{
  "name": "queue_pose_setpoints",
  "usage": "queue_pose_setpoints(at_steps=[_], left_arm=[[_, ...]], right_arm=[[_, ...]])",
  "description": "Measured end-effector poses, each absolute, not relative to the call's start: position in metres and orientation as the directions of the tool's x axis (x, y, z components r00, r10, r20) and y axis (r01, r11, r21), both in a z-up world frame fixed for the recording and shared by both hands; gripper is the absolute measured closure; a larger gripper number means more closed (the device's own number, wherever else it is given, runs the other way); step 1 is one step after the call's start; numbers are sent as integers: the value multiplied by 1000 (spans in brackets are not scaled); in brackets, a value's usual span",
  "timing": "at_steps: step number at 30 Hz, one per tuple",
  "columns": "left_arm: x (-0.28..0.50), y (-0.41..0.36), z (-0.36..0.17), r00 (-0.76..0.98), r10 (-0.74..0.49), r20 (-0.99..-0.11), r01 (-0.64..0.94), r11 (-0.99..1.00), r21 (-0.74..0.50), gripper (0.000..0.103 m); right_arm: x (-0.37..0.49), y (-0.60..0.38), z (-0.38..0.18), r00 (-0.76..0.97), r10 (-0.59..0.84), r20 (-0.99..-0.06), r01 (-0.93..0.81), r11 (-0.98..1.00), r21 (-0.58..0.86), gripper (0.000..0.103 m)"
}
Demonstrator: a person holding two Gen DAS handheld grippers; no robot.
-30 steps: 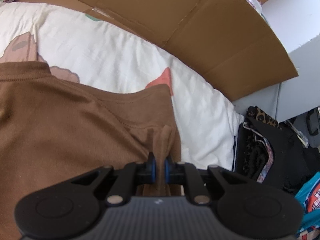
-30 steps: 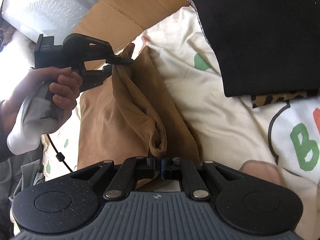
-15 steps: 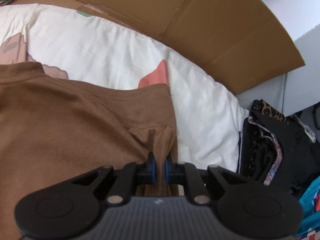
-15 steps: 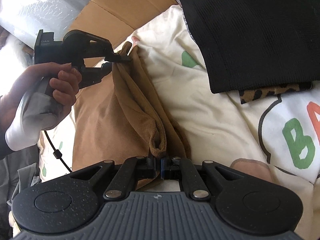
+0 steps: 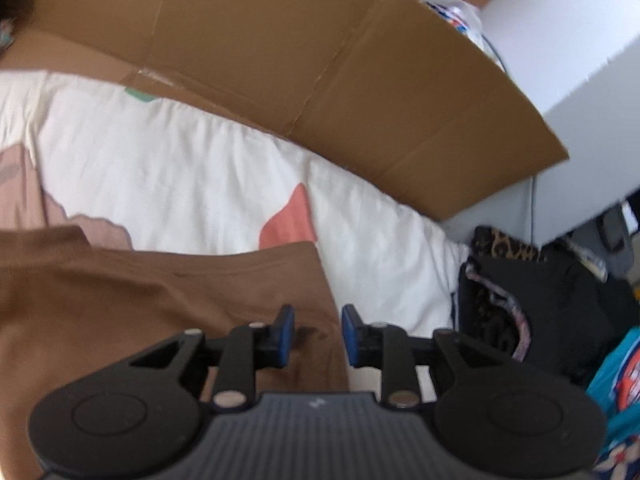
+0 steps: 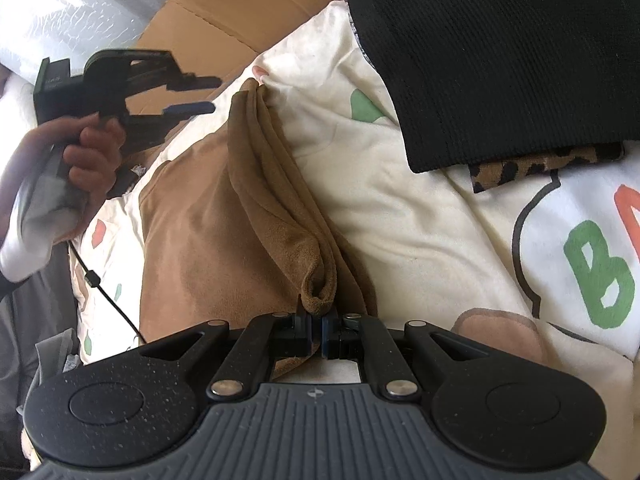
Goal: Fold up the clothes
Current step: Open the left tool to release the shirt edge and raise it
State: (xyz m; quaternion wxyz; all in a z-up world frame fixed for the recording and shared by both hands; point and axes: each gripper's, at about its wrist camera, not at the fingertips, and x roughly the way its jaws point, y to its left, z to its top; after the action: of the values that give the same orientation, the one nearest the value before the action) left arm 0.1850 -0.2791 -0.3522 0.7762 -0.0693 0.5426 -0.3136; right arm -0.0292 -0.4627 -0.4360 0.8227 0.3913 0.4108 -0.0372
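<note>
Left gripper (image 6: 200, 94): held in a hand (image 6: 86, 148), jaws opening, clear of the cloth; nothing is pinched between its blue pads (image 5: 285, 334).

Brown garment (image 6: 208, 232): lies on the printed cream bedcover (image 6: 420, 220), folded lengthwise, with a doubled ridge of layers along its right edge. Judged light, soft, limp and slightly grippy; it is likely to sag or unfold if held by one point alone. Best taken at corners or hems, through all layers.

Right gripper (image 6: 316, 330): jaws pressed together, pinching the near bunched corner of the ridge.

Black knit (image 6: 500, 52): folded, well apart at right.
</note>
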Motion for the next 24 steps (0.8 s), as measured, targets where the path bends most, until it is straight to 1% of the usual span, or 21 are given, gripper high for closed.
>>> queue_pose_setpoints(at_steps=[5,8,12,16,17,19,21,22,23,24], left_arm=[[182,-292,-369,189,-538,-822,489,777,-396,77],[187,-302,-381,193,-546,-815,509,766,-393,77],[198,-312,-396,172,-526,-833,491,779,-391,76],[203,-313,-393,157,-522,-839,496,776,-390,77],[204,-312,-391,152,-525,-837,502,771,-392,77],[205,-308,-383,144,-535,-832,521,756,-396,76],[208,-302,-375,147,-539,-829,536,748,-391,71],[209,-300,-370,158,-538,-828,543,748,-382,63],[210,-296,-365,168,-536,-827,551,747,-372,61],[212,-292,-361,175,-534,-827,559,746,-363,61]], right_arm=[[-35,-464,-434,658,264,-705,385,686,617,101],[-36,-466,-435,652,265,-711,387,690,612,101],[-40,-468,-434,643,266,-719,388,695,605,101],[-44,-470,-428,630,271,-728,385,705,596,100],[-46,-471,-425,626,276,-729,374,714,592,98],[-48,-472,-415,626,288,-724,326,747,580,96],[-50,-473,-407,631,281,-723,288,780,555,83],[-51,-476,-403,636,276,-721,281,787,549,73],[-52,-479,-401,643,269,-717,282,787,548,70],[-53,-481,-399,650,262,-713,283,787,548,70]])
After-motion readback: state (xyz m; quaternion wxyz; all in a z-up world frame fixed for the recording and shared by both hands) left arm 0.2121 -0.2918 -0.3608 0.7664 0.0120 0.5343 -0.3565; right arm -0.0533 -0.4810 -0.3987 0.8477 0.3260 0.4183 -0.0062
